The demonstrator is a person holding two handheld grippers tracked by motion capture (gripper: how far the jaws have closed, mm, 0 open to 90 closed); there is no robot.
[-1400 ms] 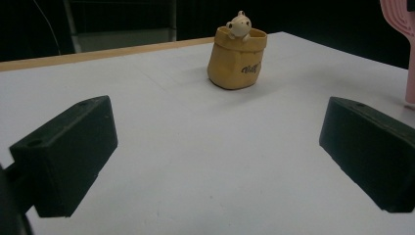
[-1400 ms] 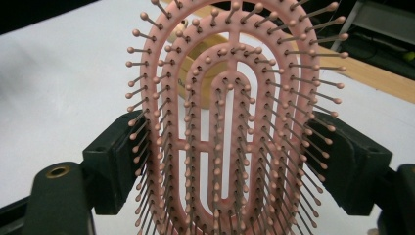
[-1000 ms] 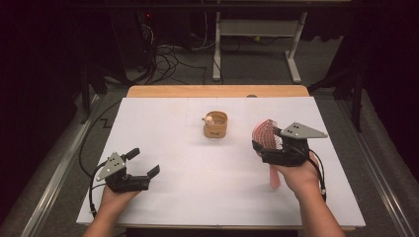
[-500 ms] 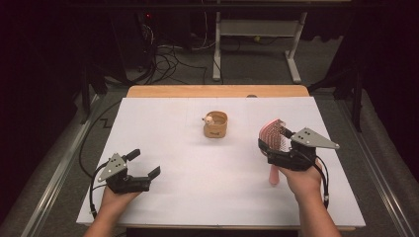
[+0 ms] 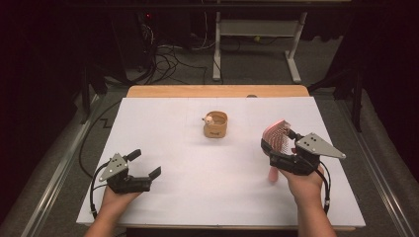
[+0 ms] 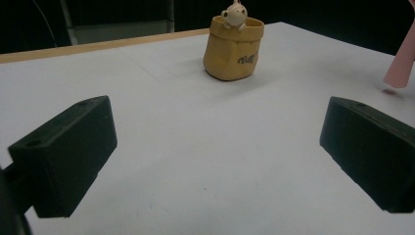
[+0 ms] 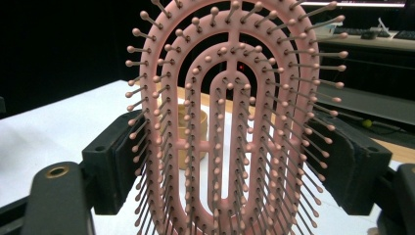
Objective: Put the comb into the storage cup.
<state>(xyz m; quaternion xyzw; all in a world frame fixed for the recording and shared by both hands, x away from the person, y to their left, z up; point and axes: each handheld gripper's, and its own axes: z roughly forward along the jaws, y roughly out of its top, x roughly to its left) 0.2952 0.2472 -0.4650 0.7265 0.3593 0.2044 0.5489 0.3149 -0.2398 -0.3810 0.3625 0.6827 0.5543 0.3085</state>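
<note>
White sheet over a wooden table [image 5: 148,92], dark room behind with cables on the floor along the top of the high view. Right gripper [image 5: 277,150], right of centre, has its jaws clamped on the head of a pink hairbrush [image 5: 274,136], bristles facing the gripper's camera, handle hanging down toward the sheet. Left gripper [image 5: 146,170] sits lower left, jaws wide apart with nothing between them. Centre frame is a small tan pouch [image 5: 216,125] with a little figure [image 6: 234,12] peeking out; there's dark script on it, too blurry to read.
</note>
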